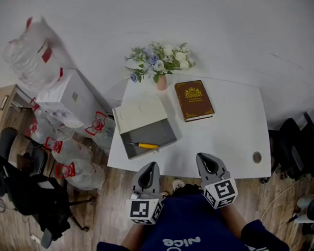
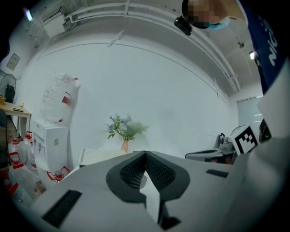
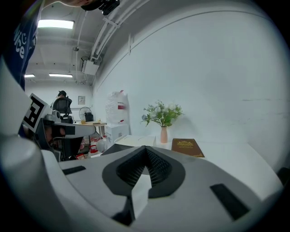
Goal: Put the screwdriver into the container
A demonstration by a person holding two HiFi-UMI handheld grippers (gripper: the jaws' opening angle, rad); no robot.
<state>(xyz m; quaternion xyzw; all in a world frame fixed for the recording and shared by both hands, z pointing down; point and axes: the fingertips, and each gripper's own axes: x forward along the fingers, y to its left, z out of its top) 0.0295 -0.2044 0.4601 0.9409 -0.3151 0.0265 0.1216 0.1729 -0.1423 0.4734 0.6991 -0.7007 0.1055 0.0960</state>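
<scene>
The yellow-handled screwdriver point(image 1: 142, 146) lies flat inside the grey container point(image 1: 160, 131), near its front-left corner. The container's cream lid point(image 1: 141, 113) is folded back behind it. On this evidence I judge the placing step done and the task complete in substance. What is in hand is only the stand-off.

The container sits on the white table point(image 1: 227, 139), left of centre. A brown book point(image 1: 194, 100) lies just beside it on the right, and a vase of flowers point(image 1: 160, 68) stands at the far edge.

Your left claw point(image 1: 148, 168) and right claw point(image 1: 205, 159) hang at the table's near edge, well apart from the container. Each gripper view shows the jaws brought together at the tips with nothing between them, so both claws are closed and empty.

The next move calls for little. Hold both claws clear of the container so the screwdriver is not disturbed. Shutting the lid would need a claw opened first, and the task does not ask for it.
</scene>
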